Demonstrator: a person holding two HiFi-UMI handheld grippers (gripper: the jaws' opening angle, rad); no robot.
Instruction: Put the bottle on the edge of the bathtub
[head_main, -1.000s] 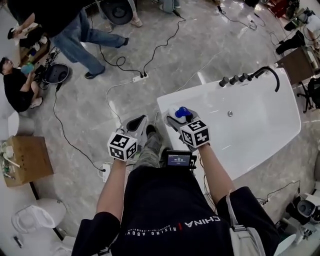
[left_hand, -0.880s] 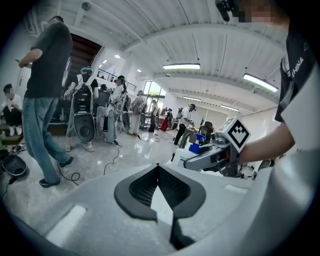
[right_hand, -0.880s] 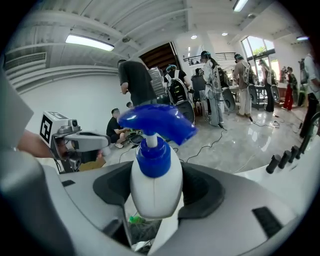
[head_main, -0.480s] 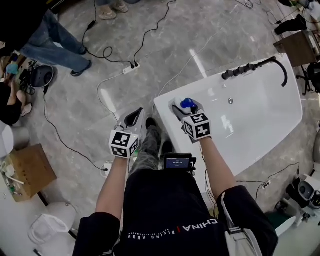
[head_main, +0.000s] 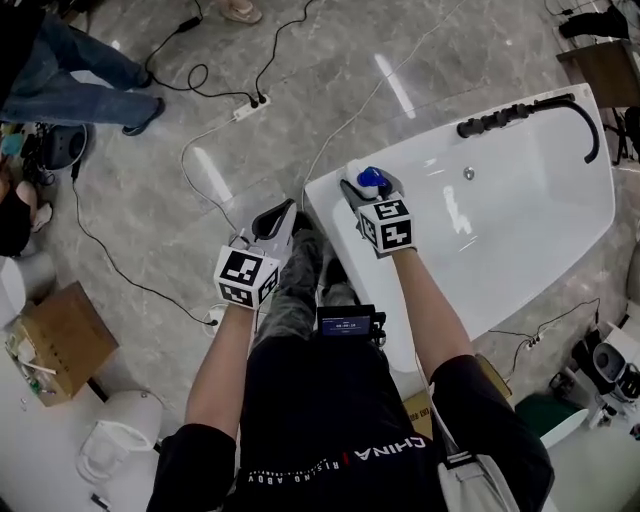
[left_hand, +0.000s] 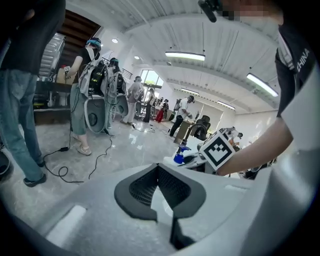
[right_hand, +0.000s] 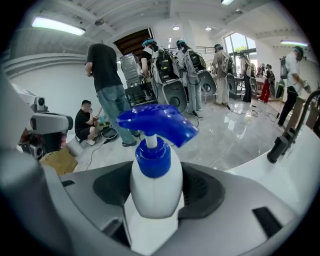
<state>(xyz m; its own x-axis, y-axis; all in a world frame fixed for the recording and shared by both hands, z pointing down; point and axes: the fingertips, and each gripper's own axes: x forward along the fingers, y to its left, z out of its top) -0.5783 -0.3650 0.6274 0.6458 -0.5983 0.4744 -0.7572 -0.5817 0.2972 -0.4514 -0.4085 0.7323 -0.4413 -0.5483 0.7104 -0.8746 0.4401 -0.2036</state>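
Now the right claw (head_main: 364, 187) is clamped on the white bottle (right_hand: 152, 187), blue pump poking past its tips, over the tub (head_main: 520, 235) corner. The left claw (head_main: 276, 222), closed and empty, hangs beside it.

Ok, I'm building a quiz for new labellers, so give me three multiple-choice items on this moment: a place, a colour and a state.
1. Where is the bottle?
A) in the cardboard box
B) at the corner of the bathtub nearest the person
C) on the floor by the cables

2. What colour is the bottle's pump top?
A) red
B) green
C) blue

3. What is the right gripper doing?
A) shut on the bottle
B) open and empty
C) shut on a cable

Answers:
1 B: the head view shows it at that corner of the rim.
2 C: the right gripper view shows a blue top on a white body.
3 A: its pads press on both sides of the bottle.
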